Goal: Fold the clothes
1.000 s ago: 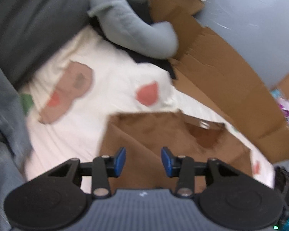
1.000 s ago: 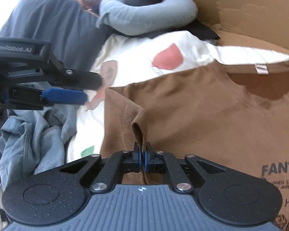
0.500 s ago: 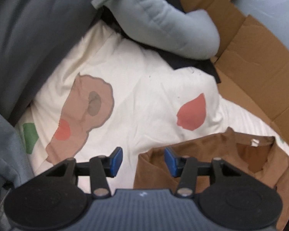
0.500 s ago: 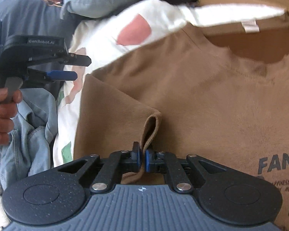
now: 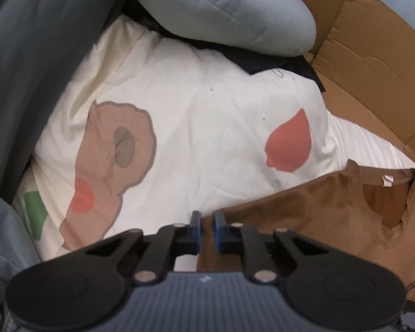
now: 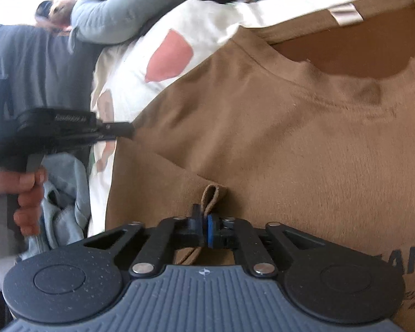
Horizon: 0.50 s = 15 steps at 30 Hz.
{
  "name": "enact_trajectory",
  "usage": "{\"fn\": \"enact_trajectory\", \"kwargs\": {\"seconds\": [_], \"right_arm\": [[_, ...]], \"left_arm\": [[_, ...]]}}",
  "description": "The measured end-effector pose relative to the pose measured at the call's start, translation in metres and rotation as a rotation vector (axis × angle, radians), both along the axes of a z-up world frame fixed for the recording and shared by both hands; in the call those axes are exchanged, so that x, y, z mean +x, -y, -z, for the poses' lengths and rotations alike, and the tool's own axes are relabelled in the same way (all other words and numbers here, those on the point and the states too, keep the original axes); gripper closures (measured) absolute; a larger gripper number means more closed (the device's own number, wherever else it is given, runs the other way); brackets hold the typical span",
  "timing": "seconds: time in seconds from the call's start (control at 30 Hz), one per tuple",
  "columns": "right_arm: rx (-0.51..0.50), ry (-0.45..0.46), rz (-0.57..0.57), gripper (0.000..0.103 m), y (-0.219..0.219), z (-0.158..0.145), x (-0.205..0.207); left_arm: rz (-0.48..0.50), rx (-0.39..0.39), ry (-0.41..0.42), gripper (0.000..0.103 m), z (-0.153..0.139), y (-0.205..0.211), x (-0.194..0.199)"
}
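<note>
Printed bedsheet (image 5: 207, 138) underneath; brown T-shirt (image 6: 290, 138) edge pinched in both jaws.

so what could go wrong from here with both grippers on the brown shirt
The left gripper has just been closing at the very edge of the brown shirt, so that thin bite could slip. The right gripper pinches only a small bunched fold; lifting may drag the sleeve crooked. The shirt could also pull the white pillow.

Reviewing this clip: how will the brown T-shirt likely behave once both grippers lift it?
Probably floppy: the brown T-shirt already loops limply at the right gripper. Likely light, thin knit lying flat. The left gripper has just been closing on the shirt's edge, so the unheld middle may sag.
</note>
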State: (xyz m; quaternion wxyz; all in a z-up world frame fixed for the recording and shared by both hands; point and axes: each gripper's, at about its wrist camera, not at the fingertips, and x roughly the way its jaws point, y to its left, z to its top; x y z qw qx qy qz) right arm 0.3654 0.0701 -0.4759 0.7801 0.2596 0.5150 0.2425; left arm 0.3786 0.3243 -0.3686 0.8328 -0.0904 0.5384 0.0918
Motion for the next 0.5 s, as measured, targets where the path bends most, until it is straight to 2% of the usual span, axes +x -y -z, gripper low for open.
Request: {"fn": "enact_trajectory", "kwargs": {"seconds": [0.17, 0.2, 0.27, 0.33, 0.4, 0.5], "right_arm": [[-0.005, 0.065, -0.015, 0.102, 0.005, -0.016, -0.012], [-0.006, 0.077, -0.010, 0.103, 0.007, -0.018, -0.013], [-0.018, 0.091, 0.006, 0.103, 0.010, -0.021, -0.013], [-0.023, 0.088, 0.029, 0.103, 0.014, -0.020, -0.012], [-0.006, 0.067, 0.041, 0.103, 0.018, -0.016, -0.011], [0.009, 0.058, 0.029, 0.102, 0.019, -0.013, -0.012]], "left_arm": [[-0.015, 0.061, 0.017, 0.095, 0.001, 0.004, 0.001], [-0.028, 0.074, 0.021, 0.101, 0.000, 0.003, 0.002], [-0.076, 0.140, 0.016, 0.103, 0.001, 0.000, 0.002], [-0.112, 0.129, 0.013, 0.103, 0.001, -0.010, 0.001], [-0.130, 0.082, 0.029, 0.102, -0.002, -0.018, -0.004], [-0.129, 0.045, 0.049, 0.094, -0.010, -0.023, -0.012]]}}
